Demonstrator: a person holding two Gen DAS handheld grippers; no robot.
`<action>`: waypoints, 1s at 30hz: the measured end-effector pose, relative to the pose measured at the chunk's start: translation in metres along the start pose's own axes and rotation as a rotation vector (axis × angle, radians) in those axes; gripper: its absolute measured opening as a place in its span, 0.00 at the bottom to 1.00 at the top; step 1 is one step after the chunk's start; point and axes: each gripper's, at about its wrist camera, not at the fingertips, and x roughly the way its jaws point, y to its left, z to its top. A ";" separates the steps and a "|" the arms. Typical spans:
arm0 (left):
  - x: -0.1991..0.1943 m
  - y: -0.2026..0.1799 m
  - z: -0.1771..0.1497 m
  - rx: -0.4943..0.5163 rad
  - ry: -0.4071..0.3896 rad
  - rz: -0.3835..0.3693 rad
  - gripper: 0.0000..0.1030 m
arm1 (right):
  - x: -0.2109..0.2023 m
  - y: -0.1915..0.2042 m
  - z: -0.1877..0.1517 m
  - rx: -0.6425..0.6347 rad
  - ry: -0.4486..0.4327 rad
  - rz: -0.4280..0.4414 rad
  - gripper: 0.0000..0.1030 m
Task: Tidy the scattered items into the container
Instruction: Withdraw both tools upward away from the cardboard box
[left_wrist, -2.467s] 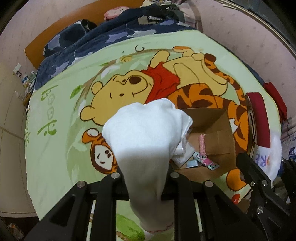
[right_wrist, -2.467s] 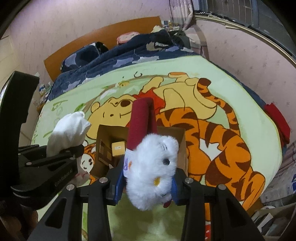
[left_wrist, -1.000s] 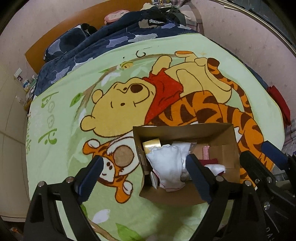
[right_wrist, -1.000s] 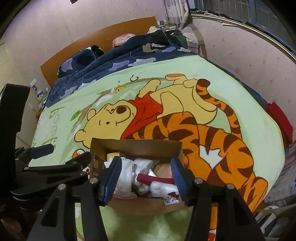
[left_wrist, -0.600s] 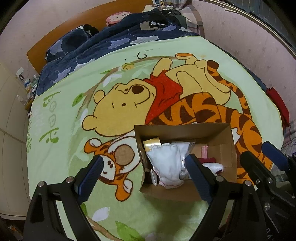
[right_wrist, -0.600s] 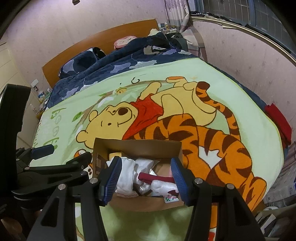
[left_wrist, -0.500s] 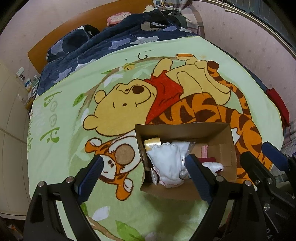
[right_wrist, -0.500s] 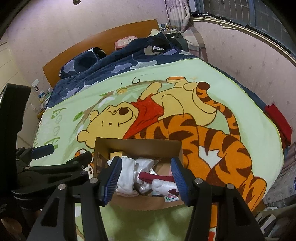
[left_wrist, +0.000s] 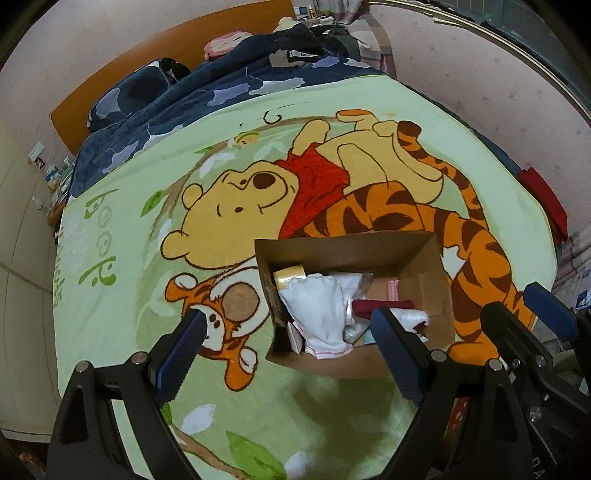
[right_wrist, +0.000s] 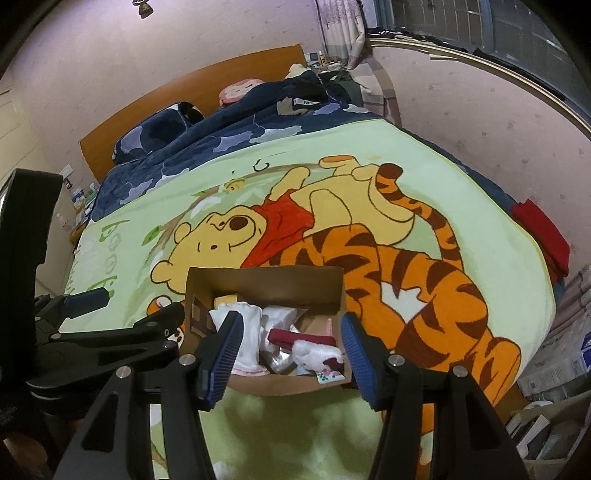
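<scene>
Pretty much done I'd say: the bed's cartoon blanket (left_wrist: 122, 280) looks free of strays, the cardboard box (left_wrist: 354, 251) on it holds the white cloth (left_wrist: 321, 314) and the rest, and left gripper (left_wrist: 288, 354) and right gripper (right_wrist: 291, 350) hover, jaws wide apart, empty.

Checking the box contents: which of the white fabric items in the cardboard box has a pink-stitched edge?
The white cloth at the box's left side, its hem draped over the near wall; the fluffy white piece is attached to dark red fabric.
</scene>
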 end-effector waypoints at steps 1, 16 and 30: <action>-0.002 -0.001 -0.001 0.003 -0.001 -0.002 0.89 | -0.002 -0.001 -0.001 0.002 -0.001 -0.002 0.55; -0.022 -0.014 -0.020 0.029 -0.015 -0.008 0.89 | -0.026 -0.009 -0.020 0.017 -0.024 -0.016 0.55; -0.045 -0.010 -0.050 0.056 -0.048 -0.019 0.89 | -0.054 0.000 -0.048 0.032 -0.060 -0.037 0.58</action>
